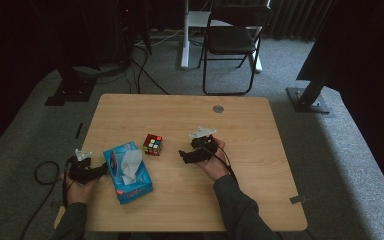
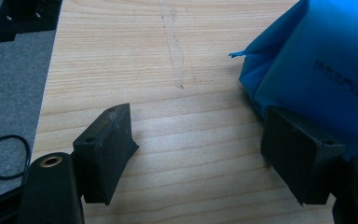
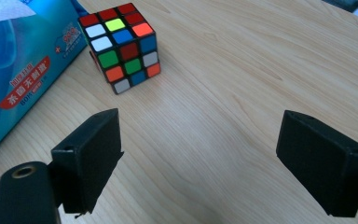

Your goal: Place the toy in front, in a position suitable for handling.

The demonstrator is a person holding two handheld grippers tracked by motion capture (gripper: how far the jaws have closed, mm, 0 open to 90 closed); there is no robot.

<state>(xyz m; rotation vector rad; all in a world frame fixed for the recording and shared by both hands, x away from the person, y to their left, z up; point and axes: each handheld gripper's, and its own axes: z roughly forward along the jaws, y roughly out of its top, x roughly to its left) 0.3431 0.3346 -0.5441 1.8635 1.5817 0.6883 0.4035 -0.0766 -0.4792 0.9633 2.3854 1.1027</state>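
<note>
The left gripper (image 1: 101, 171) has its jaws spread wide, with bare table (image 2: 168, 70) between them and the blue tissue box (image 1: 127, 171) just beside its right jaw. The puzzle cube (image 3: 121, 45) stands ahead and left of the right gripper (image 3: 199, 161), whose jaws gape apart, holding nothing.

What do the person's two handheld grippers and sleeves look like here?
Both the left gripper and the right gripper are black, with blocky matte jaw pads, brass-coloured bushings, a pale grey three-cornered plate on top and a thin black cable. The person wears dark grey-green long sleeves.
</note>
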